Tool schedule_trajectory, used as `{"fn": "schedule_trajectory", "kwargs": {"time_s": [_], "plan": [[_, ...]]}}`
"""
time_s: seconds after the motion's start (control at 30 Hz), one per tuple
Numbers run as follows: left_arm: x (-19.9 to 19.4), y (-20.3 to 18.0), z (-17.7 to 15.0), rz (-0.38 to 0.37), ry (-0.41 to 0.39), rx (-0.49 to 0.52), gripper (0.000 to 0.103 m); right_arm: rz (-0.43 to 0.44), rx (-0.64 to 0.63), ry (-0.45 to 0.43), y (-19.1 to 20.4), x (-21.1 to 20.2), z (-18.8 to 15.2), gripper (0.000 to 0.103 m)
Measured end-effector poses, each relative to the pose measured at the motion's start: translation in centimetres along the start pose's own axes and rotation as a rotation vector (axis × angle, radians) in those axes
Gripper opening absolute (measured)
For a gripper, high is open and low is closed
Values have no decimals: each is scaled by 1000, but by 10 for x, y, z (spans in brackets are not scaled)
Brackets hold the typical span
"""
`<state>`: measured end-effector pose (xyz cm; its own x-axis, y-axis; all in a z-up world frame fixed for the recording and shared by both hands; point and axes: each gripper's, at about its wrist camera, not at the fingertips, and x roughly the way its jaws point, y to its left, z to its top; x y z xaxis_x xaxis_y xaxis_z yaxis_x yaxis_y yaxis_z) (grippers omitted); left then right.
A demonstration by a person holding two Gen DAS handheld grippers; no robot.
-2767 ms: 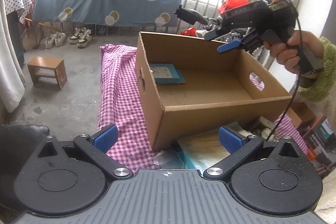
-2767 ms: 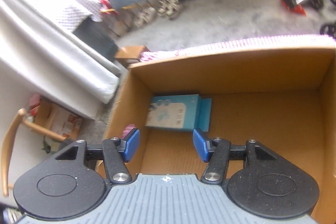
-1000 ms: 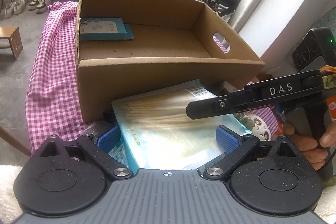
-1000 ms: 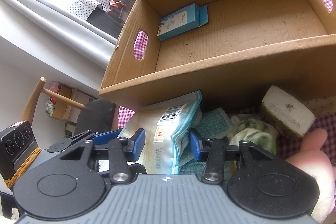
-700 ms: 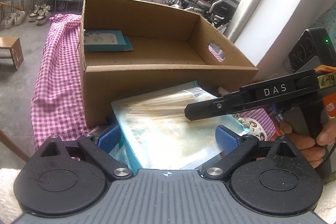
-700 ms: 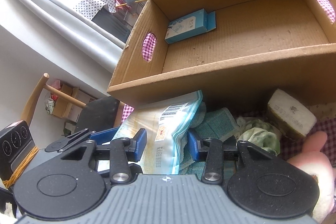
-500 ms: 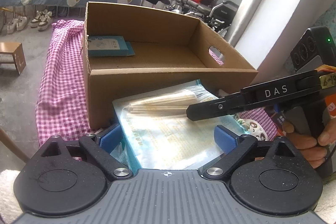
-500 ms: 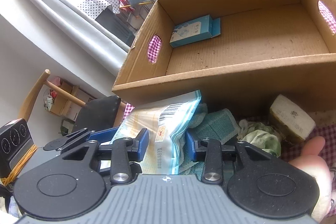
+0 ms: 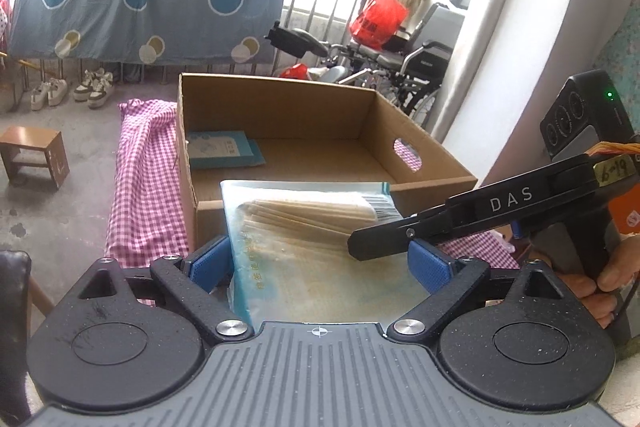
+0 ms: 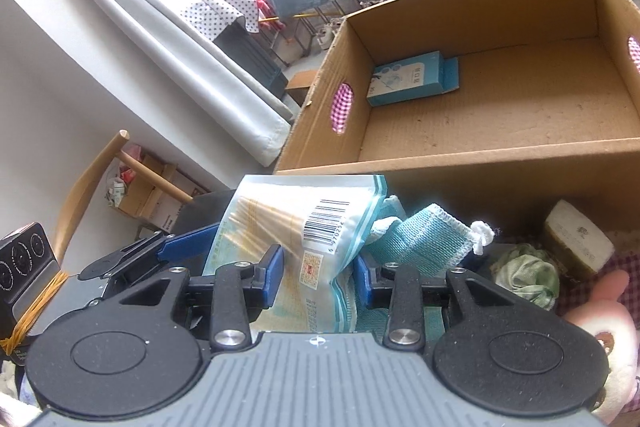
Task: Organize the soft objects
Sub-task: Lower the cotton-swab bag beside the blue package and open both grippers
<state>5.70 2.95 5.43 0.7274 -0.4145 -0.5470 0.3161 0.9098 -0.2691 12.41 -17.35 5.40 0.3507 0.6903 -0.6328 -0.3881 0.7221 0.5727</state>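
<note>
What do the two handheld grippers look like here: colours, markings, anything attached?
Both are black with blue pads and a ribbed grey front plate. The right gripper bears white "DAS" lettering, a yellow tag and a green light. The left gripper has a yellow rubber band.

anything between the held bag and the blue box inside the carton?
Only the cardboard box's near wall and bare floor separate the bag from the blue box, clearest in the right wrist view.

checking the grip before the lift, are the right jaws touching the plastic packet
Touching. In the right wrist view both blue pads of the right gripper press the plastic packet, which creases between them.
</note>
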Motion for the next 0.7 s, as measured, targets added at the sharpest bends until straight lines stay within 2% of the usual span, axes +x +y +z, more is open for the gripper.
{"fn": "schedule_trajectory", "kwargs": {"time_s": [0.4,0.7], "plan": [[4,-3,22,24,-55,26,94,66,47,13,-2,-6,27,40],[31,11,49,1,-29,21,94,88,119,46,-22,6,62,40]]}}
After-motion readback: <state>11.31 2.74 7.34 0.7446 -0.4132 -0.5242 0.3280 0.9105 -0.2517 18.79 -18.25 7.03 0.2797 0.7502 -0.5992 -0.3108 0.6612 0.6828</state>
